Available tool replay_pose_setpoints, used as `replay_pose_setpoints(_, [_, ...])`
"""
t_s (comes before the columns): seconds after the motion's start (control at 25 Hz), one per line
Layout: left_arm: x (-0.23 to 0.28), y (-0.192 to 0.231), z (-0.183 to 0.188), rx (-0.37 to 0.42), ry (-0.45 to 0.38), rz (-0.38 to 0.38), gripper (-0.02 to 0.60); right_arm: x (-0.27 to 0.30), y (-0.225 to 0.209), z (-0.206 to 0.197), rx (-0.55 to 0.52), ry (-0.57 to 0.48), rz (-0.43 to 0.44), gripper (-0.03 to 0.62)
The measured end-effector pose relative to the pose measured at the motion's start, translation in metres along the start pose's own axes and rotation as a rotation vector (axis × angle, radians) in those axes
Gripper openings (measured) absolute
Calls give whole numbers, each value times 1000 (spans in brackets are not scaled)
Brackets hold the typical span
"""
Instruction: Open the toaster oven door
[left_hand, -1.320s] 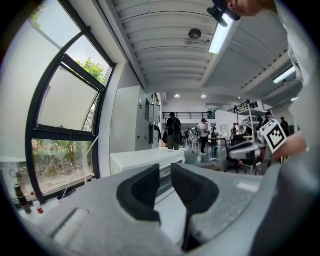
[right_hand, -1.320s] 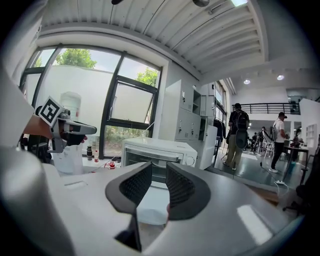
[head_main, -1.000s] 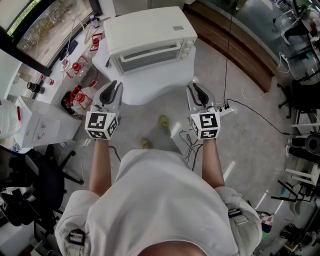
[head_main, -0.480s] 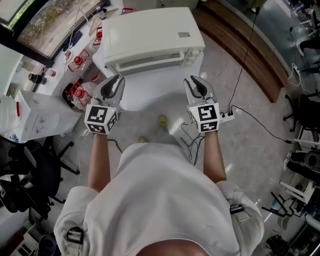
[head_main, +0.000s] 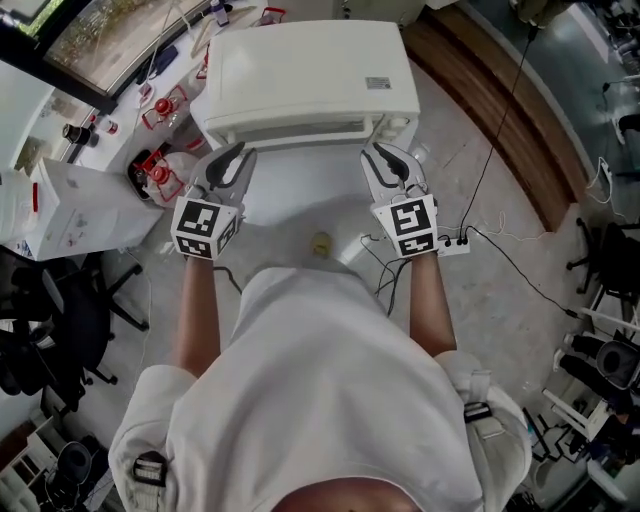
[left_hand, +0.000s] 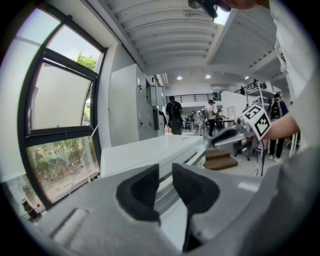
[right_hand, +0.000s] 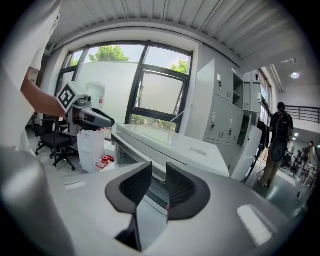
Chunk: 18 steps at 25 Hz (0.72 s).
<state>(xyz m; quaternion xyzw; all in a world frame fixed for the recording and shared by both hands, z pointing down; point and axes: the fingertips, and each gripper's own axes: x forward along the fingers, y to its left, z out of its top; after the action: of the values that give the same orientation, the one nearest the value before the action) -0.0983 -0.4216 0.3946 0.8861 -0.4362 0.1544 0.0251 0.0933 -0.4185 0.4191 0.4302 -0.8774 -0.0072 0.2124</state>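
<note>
Left gripper hangs off the front left corner of the toaster oven; its jaws are opening, with a narrow gap and nothing between the pads. The oven stands at the far edge of the white table, long axis left to right, closed door facing the person. Right gripper is at the front right corner, fingers slightly apart, empty. Judgement: both are staged near the door's upper edge to take hold of it.
</note>
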Motion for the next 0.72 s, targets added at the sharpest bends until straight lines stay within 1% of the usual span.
replay_pose_setpoints(0.08, [4,0,-4,20,16,-7,78,8,2,-2,-63,20,35,72])
replay_pose_setpoints(0.16, [7,0,-11,59,52,-16,78,15,4,-3,-130,42,69,72])
replay_pose_setpoints(0.32, [12,-2,-23,188,151,-44,81,27,6,0,-247,77,131,72])
replay_pose_setpoints(0.44, [18,-1,-30,244,211,-71,86,37,6,-1,-390,125,148,72])
replay_pose_setpoints(0.56, [24,-4,-40,285,272,-109,87,45,8,-10,-529,203,195,72])
replay_pose_setpoints(0.64, [26,-4,-43,325,297,-126,92,50,9,-13,-564,233,224,74])
replay_pose_setpoints(0.72, [29,-3,-44,352,313,-136,90,53,8,-14,-568,254,251,74])
